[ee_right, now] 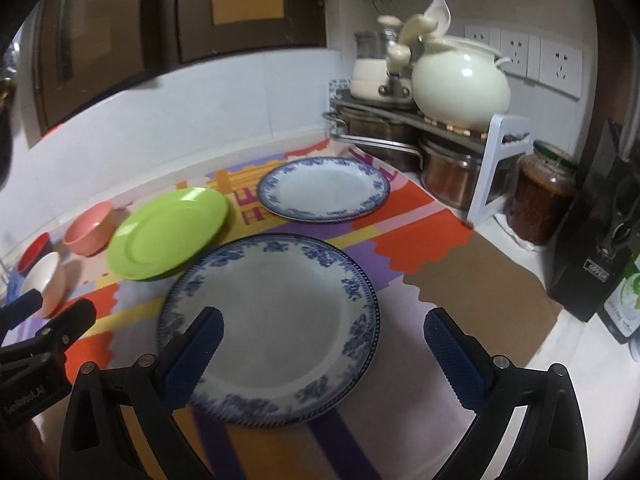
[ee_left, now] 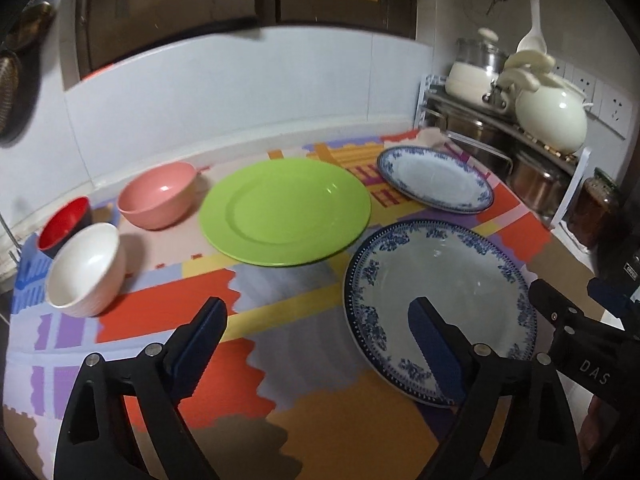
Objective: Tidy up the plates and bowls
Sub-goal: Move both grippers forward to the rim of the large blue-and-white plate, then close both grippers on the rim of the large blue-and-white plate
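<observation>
Left gripper [ee_left: 318, 332] spread wide, holding nothing, above the colourful mat [ee_left: 280, 304] with one finger over the near blue-patterned plate [ee_left: 440, 276]. Right gripper [ee_right: 324, 334] also wide apart and holding nothing, hovering over that same plate [ee_right: 280, 300]. Flat on the mat: green plate [ee_left: 285, 210] mid-mat, second blue-patterned plate [ee_left: 436, 178] behind by the pot rack [ee_left: 568, 184] (top right corner); pink bowl [ee_left: 158, 196], red bowl [ee_left: 64, 224], white bowl [ee_left: 86, 268] grouped at far left.
</observation>
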The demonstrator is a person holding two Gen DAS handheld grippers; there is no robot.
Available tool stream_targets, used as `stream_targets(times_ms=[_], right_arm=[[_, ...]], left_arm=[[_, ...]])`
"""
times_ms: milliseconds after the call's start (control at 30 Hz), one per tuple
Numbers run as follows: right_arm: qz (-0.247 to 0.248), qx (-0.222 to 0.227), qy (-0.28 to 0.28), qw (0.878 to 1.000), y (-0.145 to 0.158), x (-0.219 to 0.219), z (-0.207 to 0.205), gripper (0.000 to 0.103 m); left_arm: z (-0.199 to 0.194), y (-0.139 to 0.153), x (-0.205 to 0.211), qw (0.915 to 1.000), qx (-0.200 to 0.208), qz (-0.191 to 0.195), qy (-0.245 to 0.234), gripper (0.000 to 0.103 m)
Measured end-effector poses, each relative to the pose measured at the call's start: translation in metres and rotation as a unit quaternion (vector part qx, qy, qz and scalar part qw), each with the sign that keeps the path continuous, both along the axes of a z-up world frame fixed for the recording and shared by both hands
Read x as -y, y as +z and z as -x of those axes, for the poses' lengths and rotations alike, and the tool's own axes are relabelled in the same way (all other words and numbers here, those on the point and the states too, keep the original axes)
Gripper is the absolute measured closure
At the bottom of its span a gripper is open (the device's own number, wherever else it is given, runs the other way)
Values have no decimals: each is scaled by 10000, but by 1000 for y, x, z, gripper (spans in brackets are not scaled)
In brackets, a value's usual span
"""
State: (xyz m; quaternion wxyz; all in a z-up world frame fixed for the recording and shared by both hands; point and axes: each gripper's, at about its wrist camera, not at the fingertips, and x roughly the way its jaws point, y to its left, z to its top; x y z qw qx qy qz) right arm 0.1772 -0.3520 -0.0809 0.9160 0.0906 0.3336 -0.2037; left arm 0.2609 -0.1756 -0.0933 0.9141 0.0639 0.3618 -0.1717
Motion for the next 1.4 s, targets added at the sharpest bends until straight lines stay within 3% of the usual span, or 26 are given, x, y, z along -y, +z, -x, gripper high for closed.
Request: stream_targets(times_ms=[400,667,967,1267,1400], right_arm=[[-394,-538,112,9977,-40,42,-45,21],[-577,-677,79,9960,-55,57,-55,33],[-597,-852,95,9945,-66,65,-65,48],[-506,-1000,101,9937,-69,64,-69,64],[-513,-1037,99,9932,-68,65,-68,65]], left_arm=[[-38,-47,36,9975,-696,-123,-79,34],[-49,-63,50,9939,-1051,-143,-291,49],[-55,-69,57,9925,-1145,-222,-358,64],[-58,-69,58,9928,-1123,-226,-365,67],[-57,-69,57,9927,-1116,-247,-376,67]])
